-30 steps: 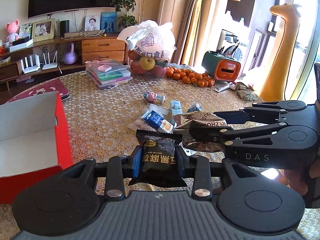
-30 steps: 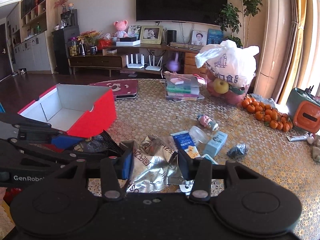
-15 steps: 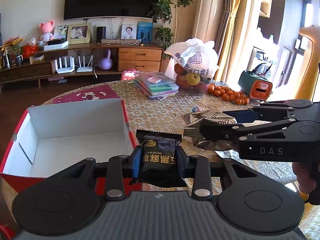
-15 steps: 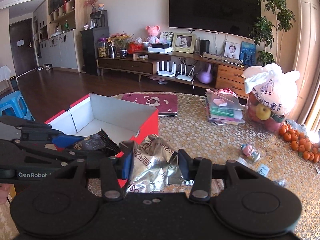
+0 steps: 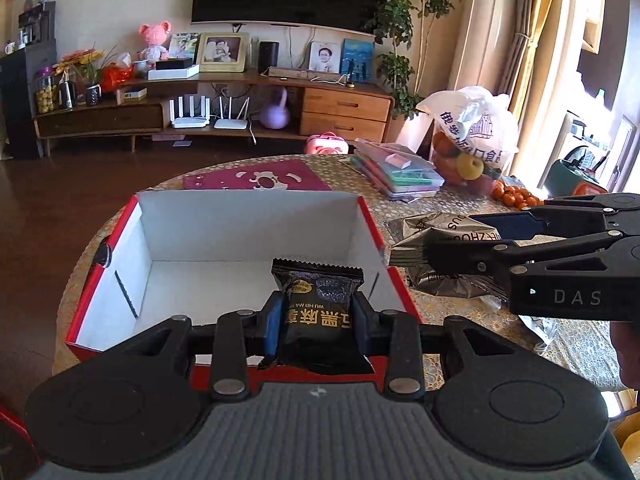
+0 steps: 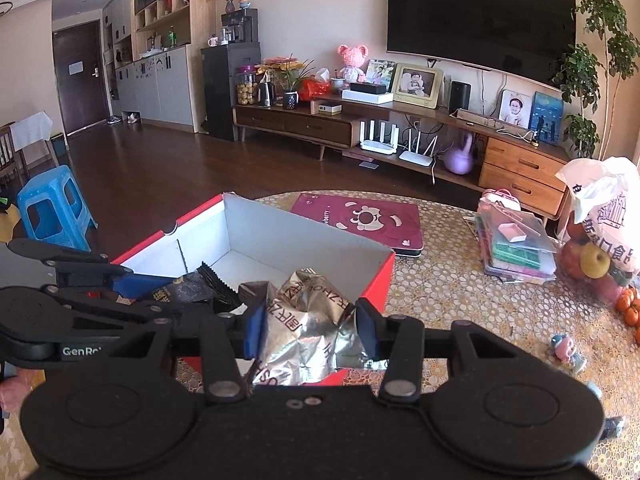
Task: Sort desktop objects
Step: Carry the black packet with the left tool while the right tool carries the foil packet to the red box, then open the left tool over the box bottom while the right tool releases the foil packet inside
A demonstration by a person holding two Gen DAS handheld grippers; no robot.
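Left gripper (image 5: 318, 322), lower centre of its view, clamps a black snack packet (image 5: 318, 304) over the red box (image 5: 372, 224). Right gripper (image 6: 308, 330) pinches a crumpled silver wrapper (image 6: 304, 320) above the box's near-right corner; released there, it could slide outside.

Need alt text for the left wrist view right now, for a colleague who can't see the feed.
The left gripper holds a black snack packet over the near edge of an open red box with a bare white inside. At right, the right gripper grips a crumpled silver bag beside the box, above a patterned table.
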